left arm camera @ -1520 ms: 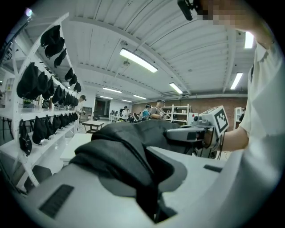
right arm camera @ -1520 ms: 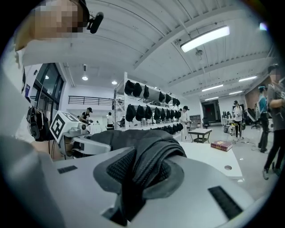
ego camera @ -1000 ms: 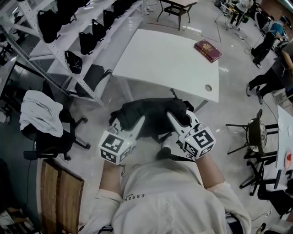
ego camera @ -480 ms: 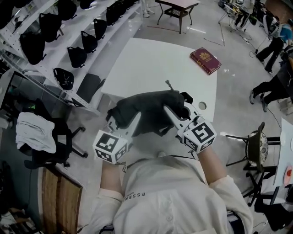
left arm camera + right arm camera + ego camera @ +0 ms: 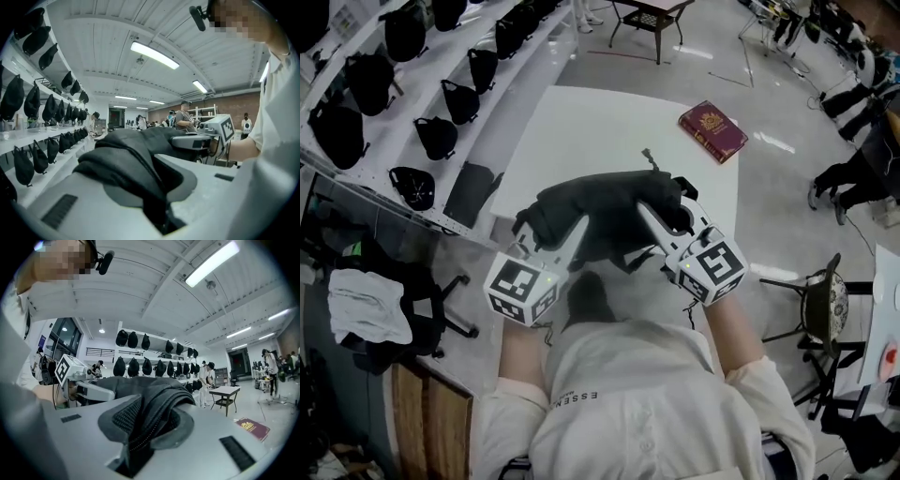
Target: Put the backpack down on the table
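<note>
A black backpack (image 5: 605,214) hangs between my two grippers, over the near part of the white table (image 5: 581,131). My left gripper (image 5: 569,246) is shut on a fold of the black backpack (image 5: 126,164) at its left side. At the backpack's right side my right gripper (image 5: 654,225) is shut on its padded strap (image 5: 140,420). In the left gripper view the right gripper (image 5: 199,140) shows across the bag; the right gripper view shows the left gripper (image 5: 86,390) likewise. Whether the bag touches the tabletop is hidden.
A dark red book (image 5: 712,130) lies near the table's far right corner. White shelves (image 5: 412,103) along the left hold several black bags (image 5: 436,137). An office chair with a white cloth (image 5: 366,307) stands left; a stool (image 5: 825,300) and people are at the right.
Both grippers have carried the backpack forward, from in front of the table's near edge to over the tabletop. The grips look unchanged.
</note>
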Tool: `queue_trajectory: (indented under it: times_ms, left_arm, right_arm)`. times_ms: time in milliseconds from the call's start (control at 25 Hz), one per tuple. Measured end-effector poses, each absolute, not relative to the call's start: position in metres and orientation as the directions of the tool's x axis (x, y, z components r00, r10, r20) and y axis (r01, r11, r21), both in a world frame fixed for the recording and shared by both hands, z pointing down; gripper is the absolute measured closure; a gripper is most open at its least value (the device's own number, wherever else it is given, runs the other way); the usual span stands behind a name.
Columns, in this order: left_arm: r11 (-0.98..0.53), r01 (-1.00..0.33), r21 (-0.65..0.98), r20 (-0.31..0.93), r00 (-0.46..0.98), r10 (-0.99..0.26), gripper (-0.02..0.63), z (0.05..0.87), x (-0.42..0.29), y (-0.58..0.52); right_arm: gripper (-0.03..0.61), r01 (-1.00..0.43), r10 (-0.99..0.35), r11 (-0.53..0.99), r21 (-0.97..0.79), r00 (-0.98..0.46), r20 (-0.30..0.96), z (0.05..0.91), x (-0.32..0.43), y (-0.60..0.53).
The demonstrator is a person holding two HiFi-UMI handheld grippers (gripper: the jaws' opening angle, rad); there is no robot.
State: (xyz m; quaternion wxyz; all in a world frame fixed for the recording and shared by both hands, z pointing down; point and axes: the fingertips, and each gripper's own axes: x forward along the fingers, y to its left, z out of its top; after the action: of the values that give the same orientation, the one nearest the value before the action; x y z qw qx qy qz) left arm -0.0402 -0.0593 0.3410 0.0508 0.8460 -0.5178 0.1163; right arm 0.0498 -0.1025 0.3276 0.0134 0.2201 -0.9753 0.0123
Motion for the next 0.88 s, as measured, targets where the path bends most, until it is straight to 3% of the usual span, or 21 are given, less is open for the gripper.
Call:
queue_trajectory:
  times_ms: [880]
  left_arm:
    - [-0.696, -0.714, -0.075, 0.178, 0.677, -0.714, 0.546, 0.323, -0.104, -0.302]
  right_arm:
    - [0.494, -0.652, -0.654, 0.754, 0.076, -0.756, 0.004, 0.305, -0.007, -0.317]
